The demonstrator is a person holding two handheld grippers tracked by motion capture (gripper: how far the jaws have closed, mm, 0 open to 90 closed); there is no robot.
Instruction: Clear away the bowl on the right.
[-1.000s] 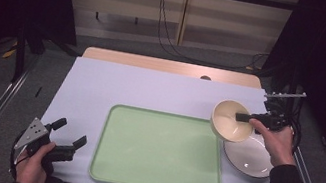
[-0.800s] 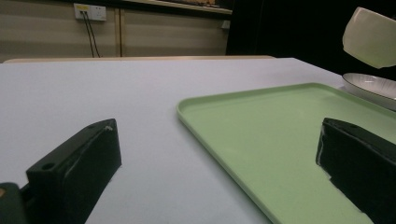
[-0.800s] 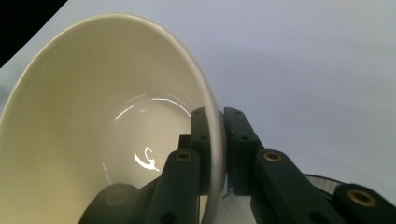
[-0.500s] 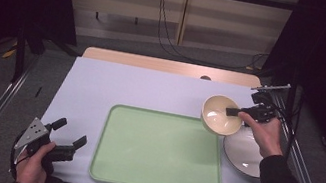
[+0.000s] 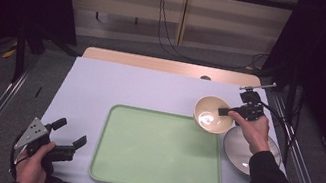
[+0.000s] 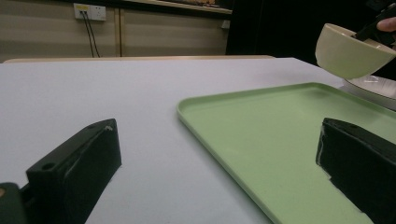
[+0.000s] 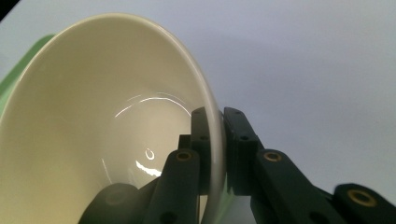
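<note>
A cream bowl [image 5: 211,114] hangs in the air at the far right corner of the green tray [image 5: 160,152], tilted. My right gripper [image 5: 228,112] is shut on the bowl's rim, one jaw inside and one outside, as the right gripper view shows on the bowl [image 7: 107,130] with the gripper [image 7: 215,140]. From the left gripper view the bowl [image 6: 350,51] floats above the tray [image 6: 280,135]. My left gripper [image 5: 69,138] stands open near the table's front left corner, nothing between its jaws.
A grey-white plate [image 5: 246,154] lies on the white table [image 5: 131,86] just right of the tray, under the right forearm; the left gripper view shows the plate [image 6: 373,88]. Cables hang behind the table's far edge.
My right gripper has carried the bowl up and to the left, off the plate and toward the tray's far right corner. The left gripper has stayed put.
</note>
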